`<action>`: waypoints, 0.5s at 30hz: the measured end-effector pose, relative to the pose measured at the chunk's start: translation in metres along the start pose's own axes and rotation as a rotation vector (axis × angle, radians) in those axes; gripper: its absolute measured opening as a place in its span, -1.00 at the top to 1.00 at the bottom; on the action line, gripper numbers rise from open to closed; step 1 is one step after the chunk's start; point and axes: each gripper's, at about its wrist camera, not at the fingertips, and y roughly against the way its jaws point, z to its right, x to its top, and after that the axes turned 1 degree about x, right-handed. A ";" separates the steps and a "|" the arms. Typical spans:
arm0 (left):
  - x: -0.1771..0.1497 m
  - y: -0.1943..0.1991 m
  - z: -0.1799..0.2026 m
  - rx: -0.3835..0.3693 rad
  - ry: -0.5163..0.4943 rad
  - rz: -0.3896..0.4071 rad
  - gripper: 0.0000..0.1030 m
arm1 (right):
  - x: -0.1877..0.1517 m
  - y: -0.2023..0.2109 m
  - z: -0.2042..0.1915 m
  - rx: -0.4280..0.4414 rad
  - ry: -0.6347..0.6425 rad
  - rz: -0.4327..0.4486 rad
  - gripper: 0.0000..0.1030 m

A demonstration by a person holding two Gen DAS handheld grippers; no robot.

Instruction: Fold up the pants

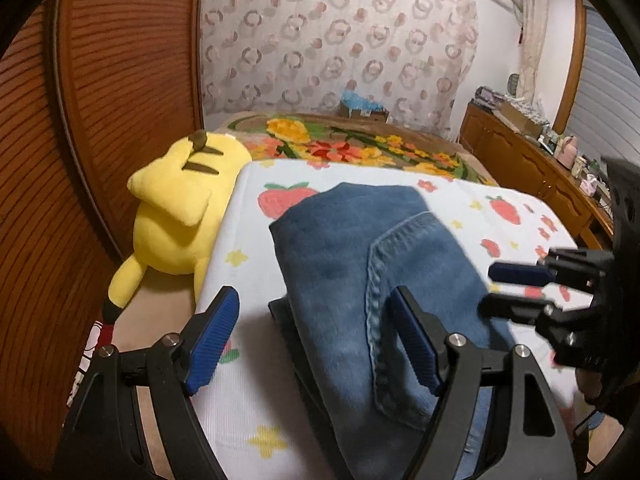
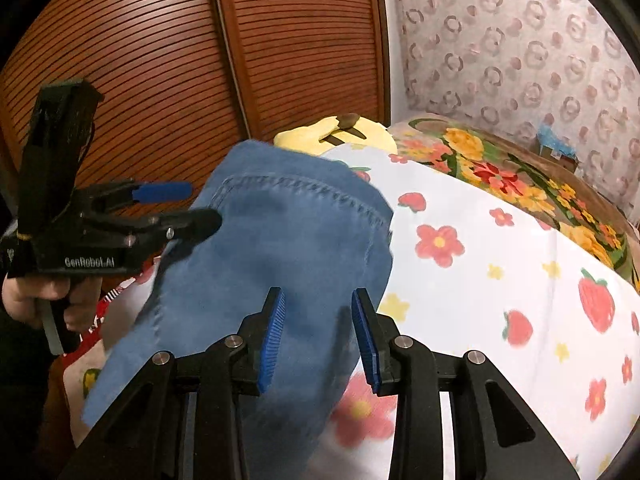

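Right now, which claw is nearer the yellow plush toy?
Left. The left claw sits open on the toy's side of the blue denim pants; the right claw is across them from the yellow plush toy.

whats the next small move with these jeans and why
Probably lower the open left tongs onto the near edge of the jeans and close. The jeans lie folded on the sheet, and both left and right tongs are open, holding nothing.

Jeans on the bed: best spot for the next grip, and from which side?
Probably the far folded edge of the jeans, which lies bunched and free on the strawberry sheet. Come over the top from the near side; both the left claw and right claw are open.
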 end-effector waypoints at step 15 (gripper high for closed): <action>-0.018 -0.054 -0.022 -0.058 0.059 -0.096 -0.57 | 0.008 -0.079 0.055 0.092 -0.077 -0.068 -0.49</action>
